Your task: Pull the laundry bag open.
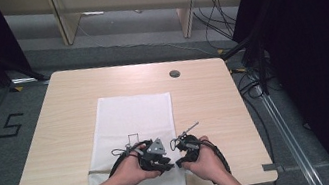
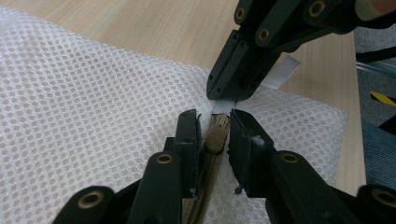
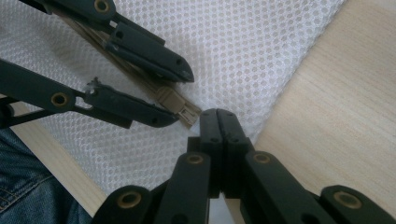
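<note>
Right gripper (image 1: 180,163): at the near edge of the table (image 1: 60,115), right of centre; jaws pressed together on a white tab (image 2: 224,106) at the near right corner of the mesh bag (image 1: 132,123).
Left gripper (image 1: 168,165): just left of the right one; jaws narrow, either side of the tan zipper pull (image 2: 215,137), small gaps visible in the right gripper view, not clamped.
Zipper pull: at the bag's near right end, just beside the white tab.
Mesh bag: white, flat, mid-table, running from the near edge toward the far side.
Far side: round grommet (image 1: 174,73) in the tabletop.
</note>
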`<state>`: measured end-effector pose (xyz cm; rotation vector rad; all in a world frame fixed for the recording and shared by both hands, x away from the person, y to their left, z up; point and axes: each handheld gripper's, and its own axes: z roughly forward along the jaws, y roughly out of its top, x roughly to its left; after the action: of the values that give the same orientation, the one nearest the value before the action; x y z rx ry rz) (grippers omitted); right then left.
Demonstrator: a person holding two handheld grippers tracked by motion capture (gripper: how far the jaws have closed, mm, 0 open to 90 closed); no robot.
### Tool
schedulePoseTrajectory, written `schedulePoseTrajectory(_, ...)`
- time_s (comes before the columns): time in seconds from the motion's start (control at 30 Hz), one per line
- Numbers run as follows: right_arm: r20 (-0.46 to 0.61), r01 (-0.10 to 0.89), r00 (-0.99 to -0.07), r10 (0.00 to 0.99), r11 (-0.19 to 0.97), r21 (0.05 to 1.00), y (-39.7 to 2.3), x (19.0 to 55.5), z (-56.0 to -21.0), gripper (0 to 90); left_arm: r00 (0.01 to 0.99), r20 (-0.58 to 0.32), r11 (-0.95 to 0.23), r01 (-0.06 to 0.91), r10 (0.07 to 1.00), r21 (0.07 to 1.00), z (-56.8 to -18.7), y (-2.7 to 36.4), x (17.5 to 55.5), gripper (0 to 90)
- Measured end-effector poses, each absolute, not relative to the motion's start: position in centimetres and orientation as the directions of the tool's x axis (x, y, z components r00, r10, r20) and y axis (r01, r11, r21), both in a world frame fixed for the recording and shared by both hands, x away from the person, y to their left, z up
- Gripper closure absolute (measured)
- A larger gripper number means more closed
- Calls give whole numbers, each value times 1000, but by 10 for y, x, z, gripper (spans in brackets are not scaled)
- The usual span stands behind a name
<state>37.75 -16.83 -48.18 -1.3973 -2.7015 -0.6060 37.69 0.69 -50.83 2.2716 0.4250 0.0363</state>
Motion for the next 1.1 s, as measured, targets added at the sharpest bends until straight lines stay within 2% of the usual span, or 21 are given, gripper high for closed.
schedulePoseTrajectory(0.37,204,772,-616,761,532,348,-170,379,-484,900,957,-57,-625,231,285,745,-509,5,374,740)
schedulePoseTrajectory(0.43,204,773,-615,762,531,347,-170,379,-484,900,951,-76,-615,253,299,747,-510,4,373,751)
schedulePoseTrajectory(0.73,215,780,-609,764,525,341,-171,379,-484,900,963,-9,-644,187,269,742,-508,4,370,796)
schedulePoseTrajectory(1.1,225,784,-604,764,519,342,-171,379,-483,900,963,-37,-631,204,268,748,-509,3,370,809)
